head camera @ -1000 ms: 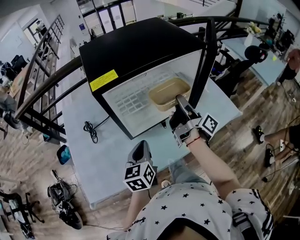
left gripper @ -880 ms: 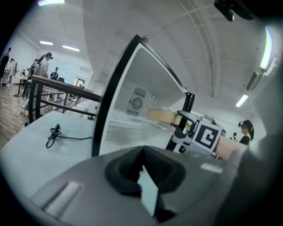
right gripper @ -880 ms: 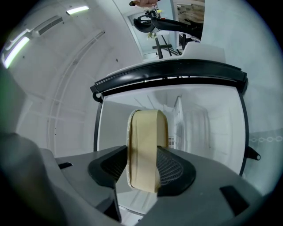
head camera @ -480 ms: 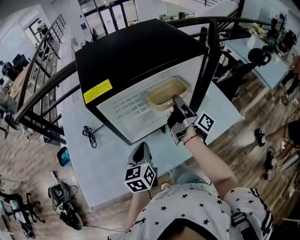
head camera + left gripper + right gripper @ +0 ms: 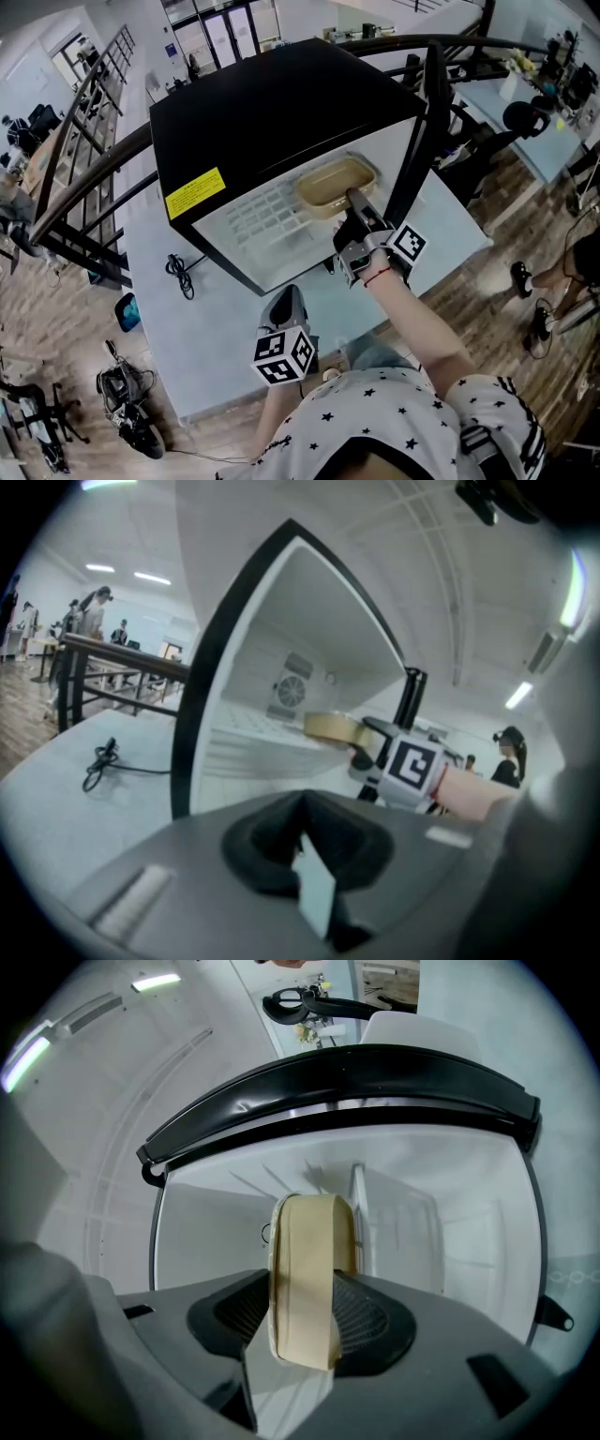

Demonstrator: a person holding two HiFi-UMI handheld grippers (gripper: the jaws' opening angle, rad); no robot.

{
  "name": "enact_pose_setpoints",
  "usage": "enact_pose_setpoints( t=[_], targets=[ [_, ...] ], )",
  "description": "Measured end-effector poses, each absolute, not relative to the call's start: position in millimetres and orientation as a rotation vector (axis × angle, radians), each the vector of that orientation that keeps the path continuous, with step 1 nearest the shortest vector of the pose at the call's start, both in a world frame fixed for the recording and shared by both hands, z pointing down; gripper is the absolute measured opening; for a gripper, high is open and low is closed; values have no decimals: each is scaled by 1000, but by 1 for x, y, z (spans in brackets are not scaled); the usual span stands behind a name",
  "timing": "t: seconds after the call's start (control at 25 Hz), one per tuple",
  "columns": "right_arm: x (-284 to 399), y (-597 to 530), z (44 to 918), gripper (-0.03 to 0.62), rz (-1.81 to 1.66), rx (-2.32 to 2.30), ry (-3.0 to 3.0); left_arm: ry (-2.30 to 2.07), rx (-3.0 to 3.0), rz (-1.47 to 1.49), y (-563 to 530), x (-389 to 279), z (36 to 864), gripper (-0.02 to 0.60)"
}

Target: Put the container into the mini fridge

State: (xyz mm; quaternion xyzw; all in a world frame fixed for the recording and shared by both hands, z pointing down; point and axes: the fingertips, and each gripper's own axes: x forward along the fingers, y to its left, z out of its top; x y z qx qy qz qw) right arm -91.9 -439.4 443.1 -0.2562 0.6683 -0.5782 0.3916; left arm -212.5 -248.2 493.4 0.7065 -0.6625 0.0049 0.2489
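Head view: right tool [image 5: 356, 199] clamped on near rim of tan container [image 5: 333, 178], container inside open mini fridge [image 5: 272, 112], right part of white interior. Left tool [image 5: 284, 302] before fridge, over counter [image 5: 211, 328], jaws together, nothing between.

A black cable [image 5: 178, 268] lies on the pale table [image 5: 192, 333].

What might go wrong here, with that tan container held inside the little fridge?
The right hand-held gripper pinches the container only by its near rim, so it might tilt or slip as it is set down. The open door stands close beside that gripper, which might knock it when it pulls back.
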Motion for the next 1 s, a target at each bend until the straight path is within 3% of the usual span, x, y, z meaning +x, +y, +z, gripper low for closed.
enact_pose_setpoints(
  t=[0.88,1.0],
  targets=[
    [-97,-467,448,201,-1508,-781,1710,-1784,1936,25,-263,-204,496,8],
    [-96,-464,445,225,-1510,-844,1748,-1783,1940,24,-261,-201,495,8]
  ],
)
